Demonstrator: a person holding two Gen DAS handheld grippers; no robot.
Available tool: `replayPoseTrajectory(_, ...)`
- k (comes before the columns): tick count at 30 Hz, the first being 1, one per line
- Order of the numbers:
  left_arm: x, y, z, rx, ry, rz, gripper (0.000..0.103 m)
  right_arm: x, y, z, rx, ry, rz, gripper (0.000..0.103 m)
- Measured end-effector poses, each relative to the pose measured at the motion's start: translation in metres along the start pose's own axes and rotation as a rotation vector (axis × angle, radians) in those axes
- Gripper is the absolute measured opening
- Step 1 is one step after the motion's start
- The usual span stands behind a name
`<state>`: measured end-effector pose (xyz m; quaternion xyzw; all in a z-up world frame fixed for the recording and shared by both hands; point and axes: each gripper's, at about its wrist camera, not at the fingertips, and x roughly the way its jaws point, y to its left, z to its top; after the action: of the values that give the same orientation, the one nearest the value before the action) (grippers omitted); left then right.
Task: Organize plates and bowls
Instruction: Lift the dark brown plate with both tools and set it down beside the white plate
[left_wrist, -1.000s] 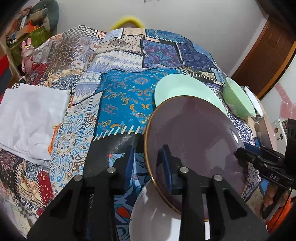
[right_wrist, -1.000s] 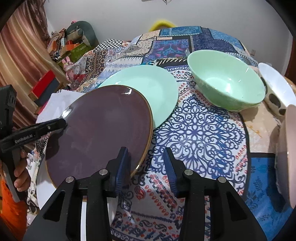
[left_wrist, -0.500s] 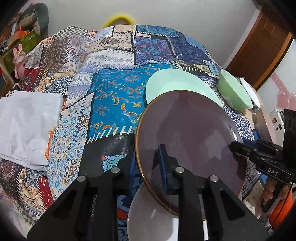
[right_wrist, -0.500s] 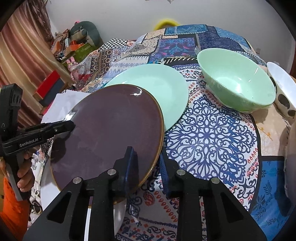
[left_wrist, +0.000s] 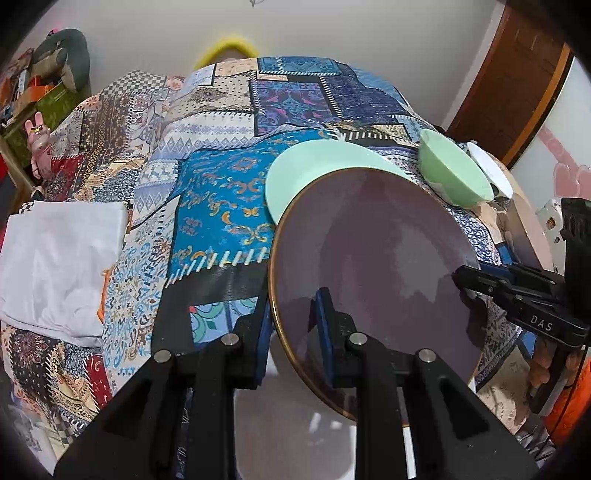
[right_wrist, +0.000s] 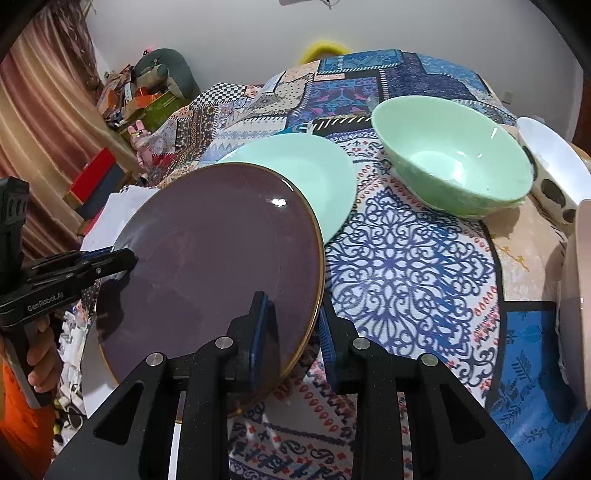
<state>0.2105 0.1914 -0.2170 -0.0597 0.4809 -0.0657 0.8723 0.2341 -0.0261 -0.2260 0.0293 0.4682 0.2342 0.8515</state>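
A dark purple plate with a gold rim (left_wrist: 373, 266) (right_wrist: 218, 266) is held tilted above the table by both grippers. My left gripper (left_wrist: 293, 325) is shut on its left rim. My right gripper (right_wrist: 293, 325) is shut on its right rim. Under it lies a white plate (left_wrist: 295, 424) at the table's near edge. Behind it a mint green plate (left_wrist: 317, 166) (right_wrist: 314, 166) lies flat on the patchwork tablecloth. A mint green bowl (right_wrist: 454, 170) (left_wrist: 454, 170) stands to the right of that plate.
A white bowl with black spots (right_wrist: 550, 173) stands right of the green bowl. A pale pink dish edge (right_wrist: 580, 295) shows at the far right. A white cloth (left_wrist: 55, 258) lies at the table's left. Clutter and boxes (right_wrist: 140, 99) stand beyond the table.
Both grippers have closed on the purple plate's rim and lifted it higher and more tilted; the right gripper was open beside the rim a second ago.
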Motion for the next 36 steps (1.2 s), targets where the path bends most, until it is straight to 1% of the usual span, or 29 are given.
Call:
replayPoseTrajectory(15,-0.018,-0.027,-0.005,-0.01,-0.014,-0.046,0.023,-0.032,-0.013,-0.006,0.008,-0.044,-0.008,0.024)
replayPoseTrajectory(27,-0.04,-0.061,-0.013,0.006,-0.023,-0.065,0.023,-0.064,-0.02,-0.014,0.003,-0.084,-0.025,0.024)
replayPoseTrajectory(36,-0.05,-0.089,-0.018,0.029,-0.023,-0.073,0.023,-0.083,-0.037,-0.026,0.015,-0.098,-0.032,0.024)
